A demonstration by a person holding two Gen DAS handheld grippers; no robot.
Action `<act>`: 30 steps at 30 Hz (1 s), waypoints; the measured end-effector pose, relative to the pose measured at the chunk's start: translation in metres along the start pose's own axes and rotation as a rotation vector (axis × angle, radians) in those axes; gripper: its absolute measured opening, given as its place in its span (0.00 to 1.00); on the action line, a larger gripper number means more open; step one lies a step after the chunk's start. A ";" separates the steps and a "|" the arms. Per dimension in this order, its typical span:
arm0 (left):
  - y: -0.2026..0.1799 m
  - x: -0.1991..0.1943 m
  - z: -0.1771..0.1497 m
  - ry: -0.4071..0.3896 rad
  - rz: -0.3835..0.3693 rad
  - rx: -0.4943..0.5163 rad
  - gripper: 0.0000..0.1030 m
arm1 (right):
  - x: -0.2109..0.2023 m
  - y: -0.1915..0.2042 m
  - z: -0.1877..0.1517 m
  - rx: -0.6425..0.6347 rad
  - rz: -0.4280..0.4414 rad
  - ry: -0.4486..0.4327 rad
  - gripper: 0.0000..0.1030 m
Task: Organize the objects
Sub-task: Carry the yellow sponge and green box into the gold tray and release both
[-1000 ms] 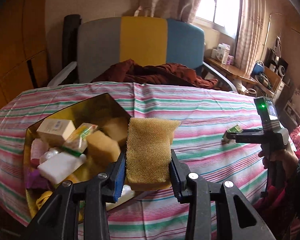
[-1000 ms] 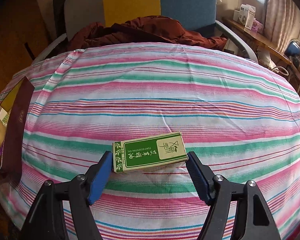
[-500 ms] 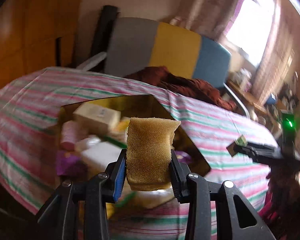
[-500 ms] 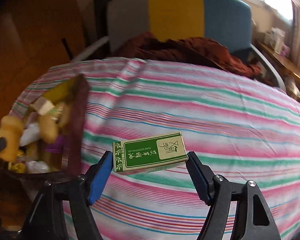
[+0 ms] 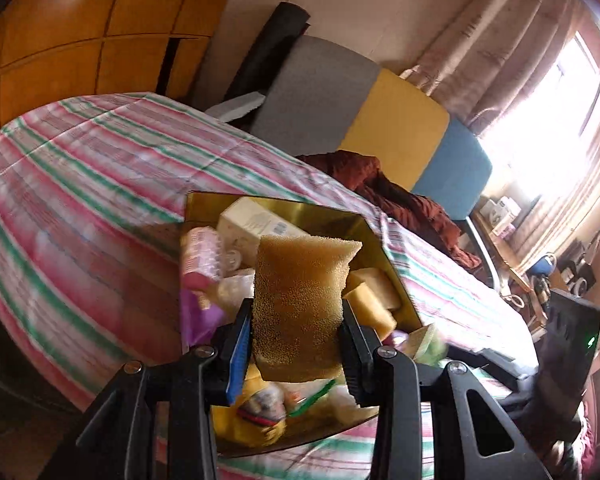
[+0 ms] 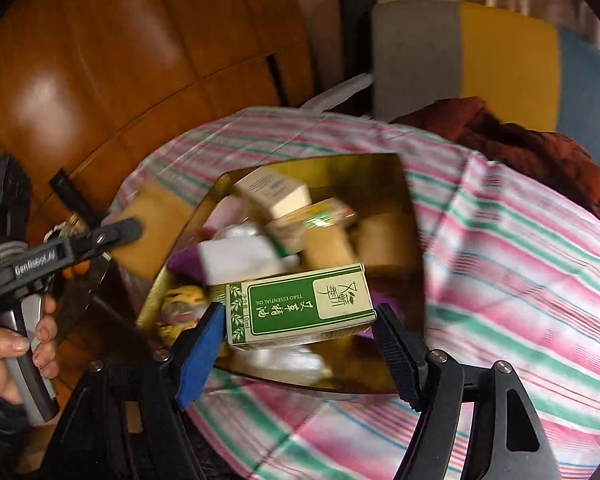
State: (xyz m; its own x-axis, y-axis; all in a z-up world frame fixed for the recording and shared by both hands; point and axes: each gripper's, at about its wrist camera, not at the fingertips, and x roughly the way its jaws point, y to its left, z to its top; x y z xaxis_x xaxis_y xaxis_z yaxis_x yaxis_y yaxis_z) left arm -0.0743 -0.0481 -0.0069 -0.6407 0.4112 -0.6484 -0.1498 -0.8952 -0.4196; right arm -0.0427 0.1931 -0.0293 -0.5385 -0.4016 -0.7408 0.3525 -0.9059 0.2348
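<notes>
Both grippers have swung over toward the gold box since a second ago: then we saw the right one low over bare striped cloth with its carton, and the left one beside the box; now both views look down into the box.

Starting at the left of the right wrist view, a hand (image 6: 18, 344) grips the handle of the left gripper (image 6: 132, 229), whose tips reach toward the box's left edge. In its own view the left gripper (image 5: 296, 344) is closed tight on a tan sponge (image 5: 300, 308), which stands upright between the pads, squeezed at its lower half, above the clutter in the box.

Further right, the gold box (image 6: 408, 216) sits on the striped tablecloth (image 6: 520, 280) and holds a jumble: a cream carton (image 6: 276, 194) at the back, a pink packet (image 5: 200, 256), yellow sponge blocks (image 5: 370, 308) and a white block (image 6: 240, 258); much of it is blurred and we cannot name the rest.

The right gripper (image 6: 300, 328) clamps a green essential-oil carton (image 6: 300, 306) by its two short ends, jaws about half spread, the carton lying flat across them above the front half of the box.

Behind the table, at the right, stands a grey, yellow and blue chair (image 5: 396, 136) with a dark red cloth (image 5: 412, 204) heaped on its seat.
</notes>
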 end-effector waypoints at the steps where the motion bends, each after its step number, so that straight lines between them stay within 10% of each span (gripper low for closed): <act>1: -0.005 0.003 0.003 0.002 -0.015 0.010 0.37 | 0.004 0.003 0.000 0.000 0.011 0.008 0.73; 16: -0.050 0.086 0.039 0.083 -0.051 0.075 0.53 | 0.025 0.001 -0.007 0.037 0.005 0.038 0.91; 30: -0.034 0.035 0.010 -0.034 0.155 0.135 0.54 | 0.015 0.012 -0.012 -0.010 -0.061 -0.003 1.00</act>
State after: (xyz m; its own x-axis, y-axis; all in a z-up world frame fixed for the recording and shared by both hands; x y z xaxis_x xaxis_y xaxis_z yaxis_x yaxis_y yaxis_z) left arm -0.0991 -0.0048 -0.0093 -0.6884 0.2631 -0.6759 -0.1458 -0.9631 -0.2264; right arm -0.0375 0.1783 -0.0451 -0.5618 -0.3461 -0.7514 0.3264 -0.9273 0.1830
